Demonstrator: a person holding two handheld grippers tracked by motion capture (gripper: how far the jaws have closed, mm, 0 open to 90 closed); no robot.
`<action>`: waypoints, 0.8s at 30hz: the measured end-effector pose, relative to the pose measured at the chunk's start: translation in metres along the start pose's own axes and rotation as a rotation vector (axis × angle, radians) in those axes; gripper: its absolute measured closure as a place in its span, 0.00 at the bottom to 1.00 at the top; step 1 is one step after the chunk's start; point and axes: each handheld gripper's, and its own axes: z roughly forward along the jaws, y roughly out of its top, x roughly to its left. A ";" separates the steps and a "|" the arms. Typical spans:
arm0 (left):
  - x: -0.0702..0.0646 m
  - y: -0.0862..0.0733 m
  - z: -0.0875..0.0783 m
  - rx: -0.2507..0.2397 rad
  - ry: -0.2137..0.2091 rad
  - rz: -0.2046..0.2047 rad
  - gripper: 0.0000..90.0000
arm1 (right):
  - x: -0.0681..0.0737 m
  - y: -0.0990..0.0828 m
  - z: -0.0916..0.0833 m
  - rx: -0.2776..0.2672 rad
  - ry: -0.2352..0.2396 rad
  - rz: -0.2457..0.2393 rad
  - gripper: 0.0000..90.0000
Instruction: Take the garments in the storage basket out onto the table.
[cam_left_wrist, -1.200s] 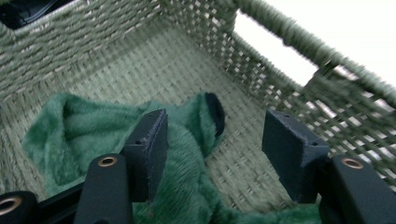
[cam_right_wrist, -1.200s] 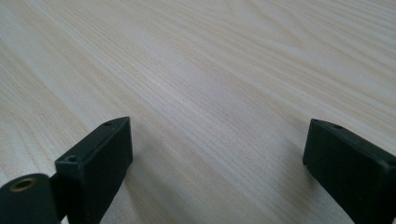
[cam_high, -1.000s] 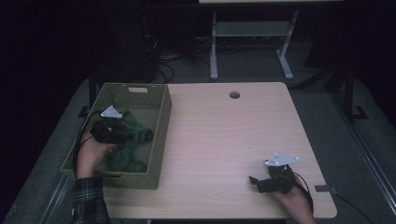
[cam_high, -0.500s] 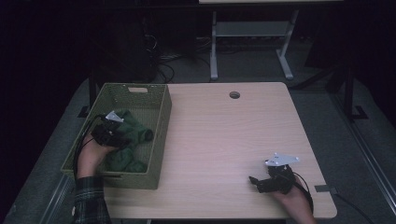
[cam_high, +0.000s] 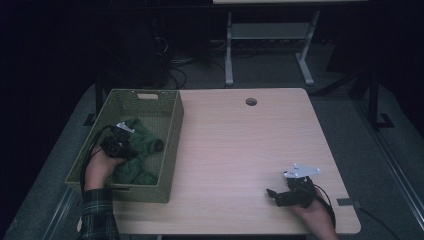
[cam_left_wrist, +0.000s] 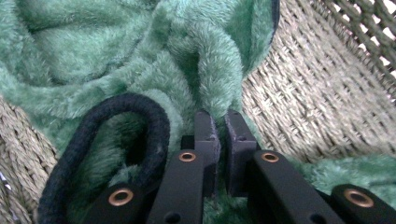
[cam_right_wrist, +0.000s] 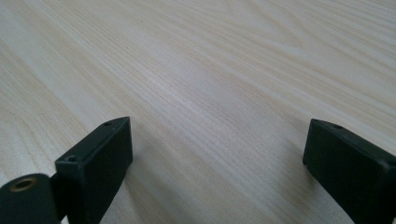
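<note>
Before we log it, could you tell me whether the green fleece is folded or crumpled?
Crumpled: the green fleece lies bunched in loose folds inside the woven basket.

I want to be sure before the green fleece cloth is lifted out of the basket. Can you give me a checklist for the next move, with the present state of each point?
1. Left gripper shut on a fold of the green fleece cloth: ok; its jaws have just closed on it.
2. Depth of the bite: cannot tell; a narrow ridge of pile sits between the pads.
3. Black cord loop clear of the jaws: ok, it lies beside them, but it may snag.
4. Woven green basket held down for the lift: not ok, nothing holds it.
5. Right gripper free to help: ok, open, resting on the wooden table.
</note>
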 end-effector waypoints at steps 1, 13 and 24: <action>0.000 0.000 -0.001 -0.008 0.000 -0.005 0.95 | 0.000 0.000 0.000 0.000 0.000 0.000 0.09; -0.003 0.001 -0.035 -0.197 -0.040 -0.044 0.96 | 0.000 0.000 0.000 0.000 0.000 0.000 0.09; -0.003 0.007 -0.067 -0.352 -0.148 -0.049 0.97 | 0.000 0.000 0.000 -0.001 -0.006 0.004 0.09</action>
